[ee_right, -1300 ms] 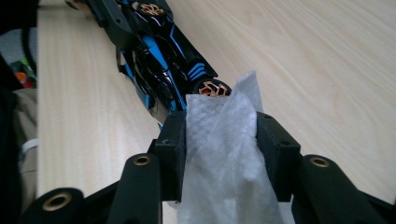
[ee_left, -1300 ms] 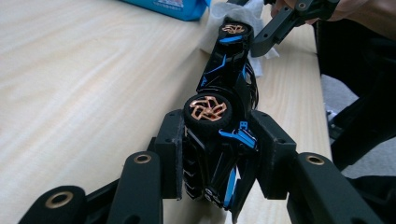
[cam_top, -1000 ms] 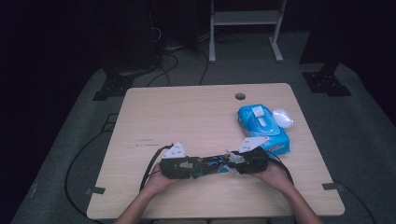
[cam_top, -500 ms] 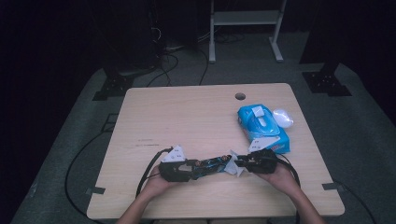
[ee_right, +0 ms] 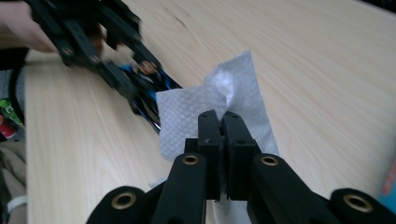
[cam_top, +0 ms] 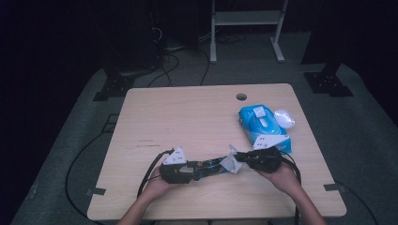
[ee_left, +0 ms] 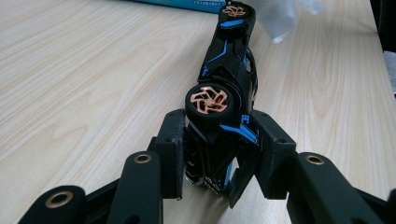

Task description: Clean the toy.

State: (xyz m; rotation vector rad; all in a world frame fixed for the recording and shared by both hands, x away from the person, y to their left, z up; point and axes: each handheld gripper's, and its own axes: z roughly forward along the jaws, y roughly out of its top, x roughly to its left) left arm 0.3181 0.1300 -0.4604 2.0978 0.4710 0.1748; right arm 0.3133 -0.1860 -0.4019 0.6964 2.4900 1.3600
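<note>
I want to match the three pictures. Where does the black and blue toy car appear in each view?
High view: black and blue toy car lies low centre, between both grippers.
Left gripper view: centre, clamped in the left gripper.
Right gripper view: upper left, behind the white tissue.
Shared landmark: the light wooden table.

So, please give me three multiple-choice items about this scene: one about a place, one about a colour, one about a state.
1. Where does the blue wipes pack lie on the table?
A. far right part
B. near left corner
C. centre

2. What colour are the toy car's wheel rims?
A. white
B. copper
C. green

3. What does the right gripper hold?
A. nothing, jaws wide open
B. the toy car
C. a white wipe

Key: 1 A, the high view shows it by the right edge. 2 B, the left gripper view shows copper rims. 3 C, the jaws, just closed, pinch the wipe.
</note>
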